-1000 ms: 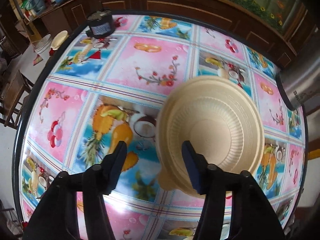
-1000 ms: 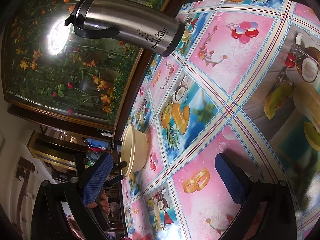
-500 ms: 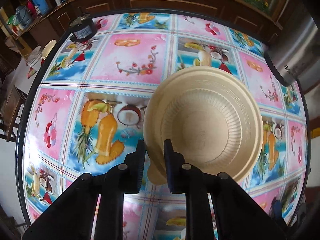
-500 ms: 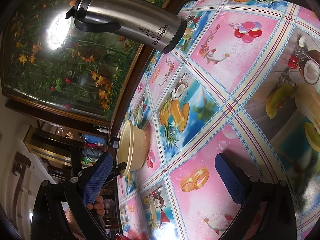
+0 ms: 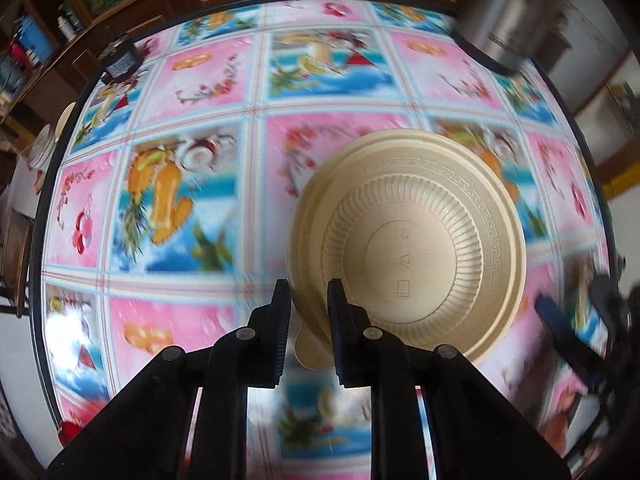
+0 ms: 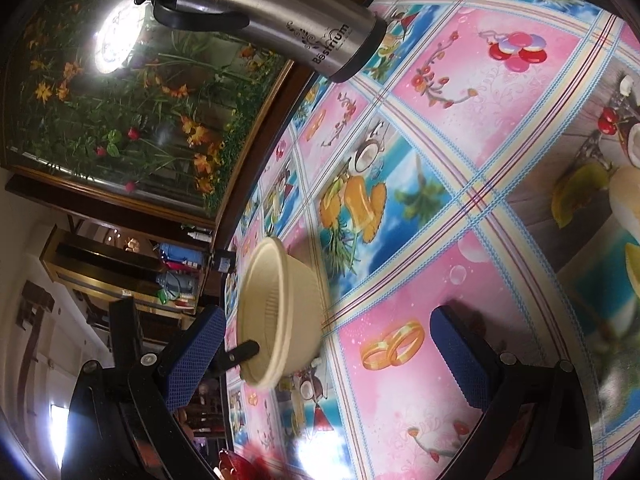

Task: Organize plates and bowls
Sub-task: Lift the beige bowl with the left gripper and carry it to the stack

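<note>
The left claw [image 5: 308, 304] pinches the cream bowl's [image 5: 408, 240] near rim, lower centre; bare counter [image 5: 200, 100] lies upper left. The right claw [image 6: 324, 356] stands spread.

Left tongs [image 5: 309, 312] on bowl [image 5: 408, 248] rim

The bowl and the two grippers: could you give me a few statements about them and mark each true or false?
1. The left gripper is clamped on the rim of the cream bowl. True.
2. The right gripper also holds a bowl. False: it is open, with nothing between its fingers.
3. A steel flask stands on the tablecloth. True.
4. The bowl is full of fruit. False: it is empty.
</note>
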The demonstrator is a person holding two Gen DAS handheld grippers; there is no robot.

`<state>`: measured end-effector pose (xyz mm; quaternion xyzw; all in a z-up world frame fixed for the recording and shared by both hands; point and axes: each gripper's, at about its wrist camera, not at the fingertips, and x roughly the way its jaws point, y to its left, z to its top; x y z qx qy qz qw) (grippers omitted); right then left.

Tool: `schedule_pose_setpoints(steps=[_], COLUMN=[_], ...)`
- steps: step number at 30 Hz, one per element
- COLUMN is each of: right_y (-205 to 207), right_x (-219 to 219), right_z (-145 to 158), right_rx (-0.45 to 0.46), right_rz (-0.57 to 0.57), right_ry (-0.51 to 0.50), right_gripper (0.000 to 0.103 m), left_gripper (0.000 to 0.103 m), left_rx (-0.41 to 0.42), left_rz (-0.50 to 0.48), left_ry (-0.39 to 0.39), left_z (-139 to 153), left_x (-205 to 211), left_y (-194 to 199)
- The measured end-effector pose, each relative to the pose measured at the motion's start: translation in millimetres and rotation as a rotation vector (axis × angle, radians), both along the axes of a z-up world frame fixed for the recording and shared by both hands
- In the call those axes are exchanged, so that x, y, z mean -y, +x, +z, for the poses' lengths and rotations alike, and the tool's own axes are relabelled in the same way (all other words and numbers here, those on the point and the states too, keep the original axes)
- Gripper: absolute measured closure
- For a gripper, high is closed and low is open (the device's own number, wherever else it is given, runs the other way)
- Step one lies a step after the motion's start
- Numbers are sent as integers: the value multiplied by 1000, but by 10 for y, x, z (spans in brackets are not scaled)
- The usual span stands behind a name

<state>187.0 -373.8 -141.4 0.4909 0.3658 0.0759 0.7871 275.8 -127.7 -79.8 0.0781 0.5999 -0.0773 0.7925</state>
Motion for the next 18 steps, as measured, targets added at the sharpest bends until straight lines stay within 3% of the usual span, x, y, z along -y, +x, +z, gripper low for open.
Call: schedule_pose_setpoints(steps=[9,15,17,18], right_y=[42,35,47,53], right_x=[-124,-193,-215,-221], right_z=[-9,-62,-84,-95], right_rx=[-42,-73,-93,-105], right_rz=[94,136,150,154], right_ry=[-27,-3,-12,-23], right_gripper=[3,23,42,46], left_gripper=[87,87,87,87], left_rx=[-42,-68,-69,-70], left_rz=[-52,-31,-23,-19], left_ry=[-44,-80,-88,-93], left_z=[-39,-53,-50,-47], left_x=[74,-5,-35,-49], left_y=[-467,-532,-533,-539])
